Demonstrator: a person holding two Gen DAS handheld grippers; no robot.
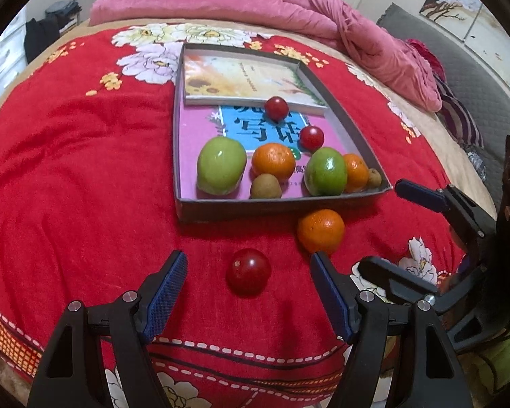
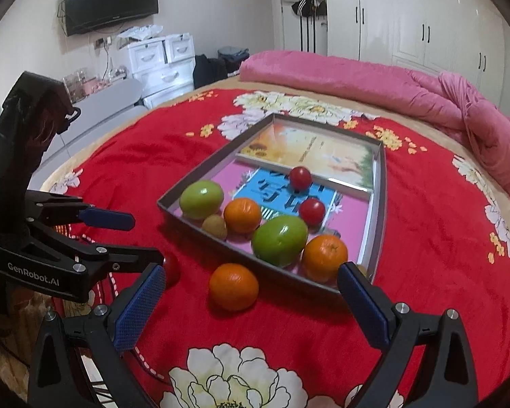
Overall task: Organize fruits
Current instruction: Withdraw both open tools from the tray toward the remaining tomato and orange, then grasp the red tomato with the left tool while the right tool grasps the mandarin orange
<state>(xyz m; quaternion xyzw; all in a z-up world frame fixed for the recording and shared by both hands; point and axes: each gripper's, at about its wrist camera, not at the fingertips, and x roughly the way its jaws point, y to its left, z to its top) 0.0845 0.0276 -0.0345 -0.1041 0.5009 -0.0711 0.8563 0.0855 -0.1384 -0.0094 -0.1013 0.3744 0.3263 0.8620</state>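
A shallow grey box [image 1: 275, 204] [image 2: 221, 234] on the red bedspread holds two green apples [image 1: 221, 165], two oranges [image 1: 273, 161], two small red fruits [image 1: 276, 108] and two kiwis [image 1: 266, 186]. Outside it lie a red fruit [image 1: 248, 272] and an orange [image 1: 320, 230] [image 2: 234, 286]. My left gripper [image 1: 248, 260] is open, its fingers on either side of the loose red fruit, not touching. My right gripper [image 2: 251, 272] is open, with the loose orange between its fingertips. The red fruit [image 2: 171, 270] shows partly hidden behind the left gripper [image 2: 132, 238].
Two books lie in the box under the fruit [image 1: 248, 78]. A rolled pink quilt [image 1: 289, 10] lies along the bed's far side. The right gripper [image 1: 401, 224] reaches in at the right of the left wrist view. White drawers [image 2: 163, 64] and wardrobes stand beyond the bed.
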